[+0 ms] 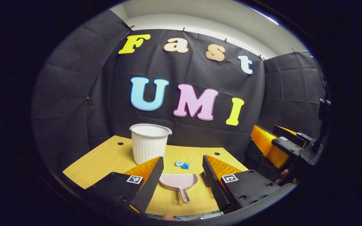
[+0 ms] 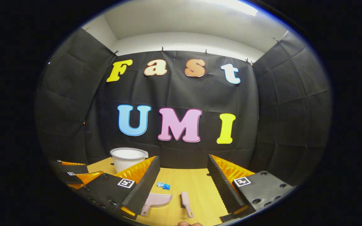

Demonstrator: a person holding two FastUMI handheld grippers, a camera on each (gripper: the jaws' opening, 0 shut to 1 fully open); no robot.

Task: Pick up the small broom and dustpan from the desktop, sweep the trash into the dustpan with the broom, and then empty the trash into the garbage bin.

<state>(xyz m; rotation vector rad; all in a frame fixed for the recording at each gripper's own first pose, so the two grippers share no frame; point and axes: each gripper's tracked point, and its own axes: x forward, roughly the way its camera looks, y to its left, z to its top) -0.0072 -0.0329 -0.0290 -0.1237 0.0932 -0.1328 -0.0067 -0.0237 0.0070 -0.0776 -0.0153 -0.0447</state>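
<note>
On the yellow wooden desktop (image 2: 196, 185), a white ribbed plastic garbage bin (image 1: 149, 142) stands at eleven o'clock. Both the left gripper (image 1: 182, 174) and right gripper (image 2: 184, 183) hover spread, empty. The pink plastic dustpan (image 1: 178, 182) and small pink broom (image 2: 186, 201) lie near six o'clock, blue crumpled trash (image 1: 182, 164) just beyond.

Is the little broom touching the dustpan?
Apart. The right gripper view shows bare desktop between the broom and the dustpan.

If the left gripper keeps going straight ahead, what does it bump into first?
Probably the pink dustpan: it lies on the table between the left gripper's open jaws. The blue trash sits just beyond. Depth is hard to judge.
</note>
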